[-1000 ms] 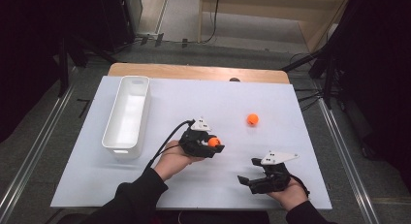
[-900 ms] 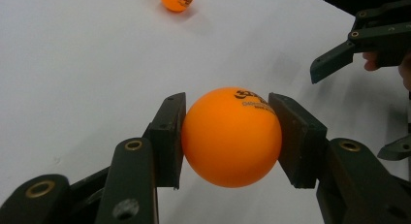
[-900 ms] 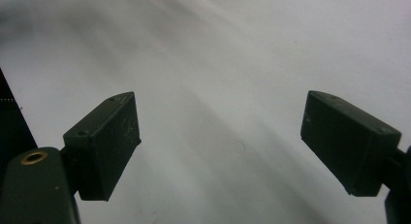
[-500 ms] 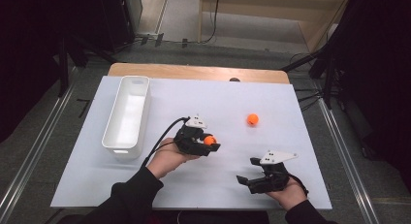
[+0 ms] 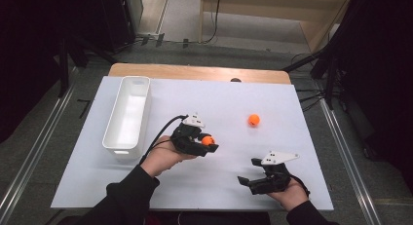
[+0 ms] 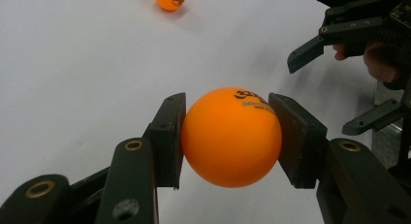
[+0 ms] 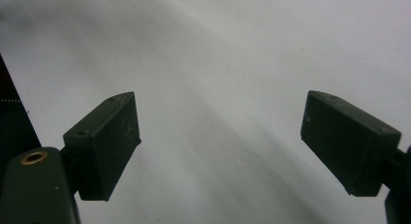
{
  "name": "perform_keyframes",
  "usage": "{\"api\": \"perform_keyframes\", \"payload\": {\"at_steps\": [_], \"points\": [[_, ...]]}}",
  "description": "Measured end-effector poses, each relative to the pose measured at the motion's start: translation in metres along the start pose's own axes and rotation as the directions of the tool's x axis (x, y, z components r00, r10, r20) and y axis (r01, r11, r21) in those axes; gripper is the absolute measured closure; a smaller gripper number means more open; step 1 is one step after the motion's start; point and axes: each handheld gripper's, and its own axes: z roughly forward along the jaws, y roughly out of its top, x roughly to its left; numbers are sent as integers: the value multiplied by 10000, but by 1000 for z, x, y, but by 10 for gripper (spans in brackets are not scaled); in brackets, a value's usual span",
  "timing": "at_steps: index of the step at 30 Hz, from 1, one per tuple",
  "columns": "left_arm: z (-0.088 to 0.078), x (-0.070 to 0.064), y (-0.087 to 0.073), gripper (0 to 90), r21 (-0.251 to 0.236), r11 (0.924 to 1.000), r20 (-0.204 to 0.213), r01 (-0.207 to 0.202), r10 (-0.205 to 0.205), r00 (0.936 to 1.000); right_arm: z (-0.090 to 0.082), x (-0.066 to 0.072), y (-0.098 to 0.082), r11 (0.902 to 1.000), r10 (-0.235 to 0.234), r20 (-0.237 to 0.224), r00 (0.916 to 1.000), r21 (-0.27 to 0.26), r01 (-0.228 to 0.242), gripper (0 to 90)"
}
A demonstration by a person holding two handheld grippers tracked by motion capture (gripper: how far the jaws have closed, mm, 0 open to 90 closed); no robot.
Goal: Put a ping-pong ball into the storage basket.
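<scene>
White bin [image 5: 127, 119] at left of white table [image 5: 219, 186], nothing seen inside, left gripper [image 5: 208, 143] pinching orange ball [image 6: 231, 136] just right of bin, clear of surface, second orange ball [image 5: 253, 120] loose on table farther right, right gripper [image 5: 248, 181] jaws spread, holding nothing

Even overhead light falls bright on the white counter [image 5: 311, 152], while the room around it lies dark. Shadows are soft and short. The high view is slightly grainy; the right gripper view is hazy, with broad diffuse shadows.
</scene>
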Motion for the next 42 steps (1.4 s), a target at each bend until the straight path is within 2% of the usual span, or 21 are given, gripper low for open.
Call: {"api": "perform_keyframes", "payload": {"at_steps": [5,15,18,21,24,27,31,35,39,42], "points": [[-3,0,1,512,27,10000,81,14,-15,10000,0,-1,0,10000,-28,6,10000,-51,28,124],[-12,2,4,511,173,9995,-23,-277,277,9996,0,0,0,10000,-2,-21,10000,8,2,124],[-14,4,4,511,133,9997,30,-203,202,9998,0,0,0,10000,-4,-19,10000,9,4,125],[-16,5,3,511,246,9987,85,-435,433,9990,0,0,-1,10000,-1,-6,10000,19,1,124],[-19,5,4,511,223,9987,97,-456,454,9989,0,0,-1,10000,-10,-3,10000,19,10,125],[-22,7,4,511,241,9989,265,-404,397,9989,0,0,-1,10000,-33,3,10000,26,33,124],[-26,7,4,510,274,9991,734,-330,309,9968,0,0,0,10000,-26,-5,10000,38,26,124],[-32,3,7,510,456,9973,629,-582,553,9965,0,0,-1,10000,-24,54,10000,34,24,124],[-37,3,9,511,514,9958,339,-763,747,9966,0,-1,0,10000,-42,43,10000,-4,42,125],[-40,3,10,511,516,9958,198,-759,750,9970,0,0,-1,10000,-56,44,10000,-1,56,125]]}}
